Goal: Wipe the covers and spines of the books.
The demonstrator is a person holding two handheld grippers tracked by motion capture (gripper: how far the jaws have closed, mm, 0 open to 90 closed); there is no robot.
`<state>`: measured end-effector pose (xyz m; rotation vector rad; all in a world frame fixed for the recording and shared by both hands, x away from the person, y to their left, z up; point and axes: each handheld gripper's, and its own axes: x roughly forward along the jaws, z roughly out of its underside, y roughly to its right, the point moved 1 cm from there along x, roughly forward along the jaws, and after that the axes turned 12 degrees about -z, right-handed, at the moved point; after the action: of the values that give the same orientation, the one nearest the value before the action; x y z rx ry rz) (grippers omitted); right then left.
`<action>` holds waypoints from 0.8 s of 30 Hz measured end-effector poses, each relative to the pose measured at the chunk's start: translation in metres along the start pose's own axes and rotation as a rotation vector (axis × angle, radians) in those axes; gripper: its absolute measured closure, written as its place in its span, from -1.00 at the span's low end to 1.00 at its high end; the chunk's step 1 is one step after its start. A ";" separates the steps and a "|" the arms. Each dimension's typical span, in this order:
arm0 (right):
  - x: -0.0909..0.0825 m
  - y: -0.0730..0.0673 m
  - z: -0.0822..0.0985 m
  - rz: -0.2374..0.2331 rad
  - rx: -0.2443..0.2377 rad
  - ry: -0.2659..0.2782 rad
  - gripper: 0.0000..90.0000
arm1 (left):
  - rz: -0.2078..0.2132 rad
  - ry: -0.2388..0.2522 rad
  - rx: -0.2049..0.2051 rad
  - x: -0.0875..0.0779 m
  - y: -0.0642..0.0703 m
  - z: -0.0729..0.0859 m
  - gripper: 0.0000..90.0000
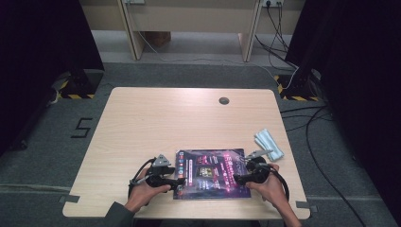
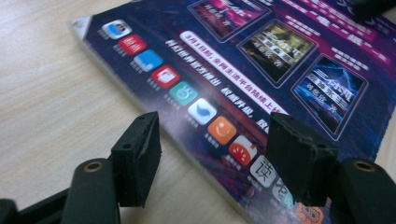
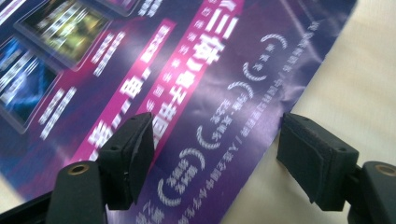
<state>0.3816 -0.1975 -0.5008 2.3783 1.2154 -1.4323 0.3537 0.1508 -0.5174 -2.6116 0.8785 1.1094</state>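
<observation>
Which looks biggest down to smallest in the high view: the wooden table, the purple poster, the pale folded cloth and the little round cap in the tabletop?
1. Wooden table, by far the largest.
2. Purple poster, lying flat near the front edge.
3. Pale folded cloth, beside the poster's right side.
4. Round cap, smallest, though it sits farthest from the camera.

Both forearms in from the bottom edge of the high view, hands low over the near side, one gripper in each. Left hand [image 1: 142,189] wrapped around the left gripper [image 1: 178,180], jaws pointing inward toward the right. Jaws apart in the left gripper view, pads pressing on nothing. Right hand [image 1: 270,185] on the right gripper [image 1: 236,179], jaws pointing back toward the left. Jaws spread wide in the right gripper view, nothing pinched.
</observation>
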 end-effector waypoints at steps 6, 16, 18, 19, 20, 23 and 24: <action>0.017 0.017 -0.033 0.007 -0.009 0.005 -0.41 | 0.014 -0.014 -0.004 -0.006 0.001 0.004 -0.22; 0.038 0.032 -0.071 0.025 -0.025 0.024 -0.33 | 0.042 -0.018 0.004 -0.011 0.010 0.008 -0.22; 0.028 0.029 -0.071 0.036 -0.047 0.051 -0.33 | 0.015 0.012 -0.017 -0.014 0.005 0.005 -0.23; 0.022 0.027 -0.069 0.032 -0.055 0.061 -0.33 | 0.015 0.012 -0.017 -0.014 0.005 0.005 -0.26; 0.014 0.023 -0.065 0.037 -0.054 0.067 -0.32 | -0.031 0.045 -0.039 -0.016 -0.003 0.000 -0.29; -0.002 0.015 -0.048 0.037 -0.058 0.068 -0.32 | -0.091 0.081 -0.072 -0.012 -0.019 -0.009 -0.30; -0.007 0.012 -0.038 0.034 -0.057 0.064 -0.32 | -0.100 0.085 -0.079 -0.010 -0.022 -0.011 -0.31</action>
<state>0.4148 -0.1920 -0.4775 2.4122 1.2066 -1.3035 0.3677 0.1686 -0.5044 -2.7519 0.7247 1.0356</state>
